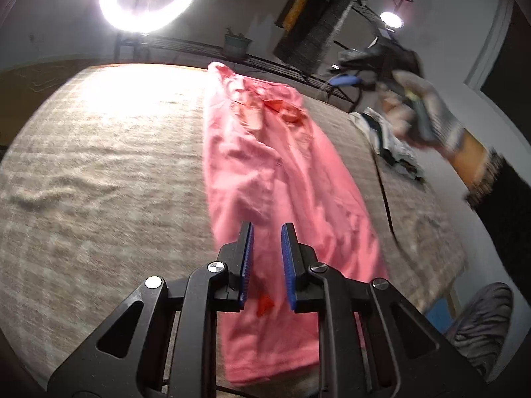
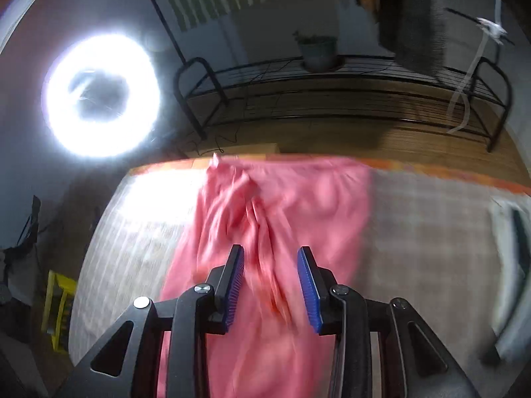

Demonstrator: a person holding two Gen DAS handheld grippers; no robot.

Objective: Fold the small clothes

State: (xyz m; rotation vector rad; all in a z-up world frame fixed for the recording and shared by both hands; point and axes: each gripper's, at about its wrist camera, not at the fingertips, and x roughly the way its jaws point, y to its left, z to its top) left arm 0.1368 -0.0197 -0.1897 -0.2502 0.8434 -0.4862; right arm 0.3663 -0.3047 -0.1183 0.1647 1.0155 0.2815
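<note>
Pink garment (image 1: 272, 172) lies lengthwise on the plaid-covered table (image 1: 99, 165), far end at the table's edge. Left gripper (image 1: 267, 262) and right gripper (image 2: 270, 285) both spread, holding nothing, above its near half. Risk: pinching one wrinkled layer only, so the fold drags skewed; blur hides edges.

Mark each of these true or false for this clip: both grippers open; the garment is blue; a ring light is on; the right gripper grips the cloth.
1. Both grippers are open. True: the left gripper and the right gripper each show a gap between the pads.
2. The garment is blue. False: the pink garment lies stretched out on the checked table cover.
3. A ring light is on. True: the ring light glows beyond the table.
4. The right gripper grips the cloth. False: nothing is clamped between its pads.
</note>
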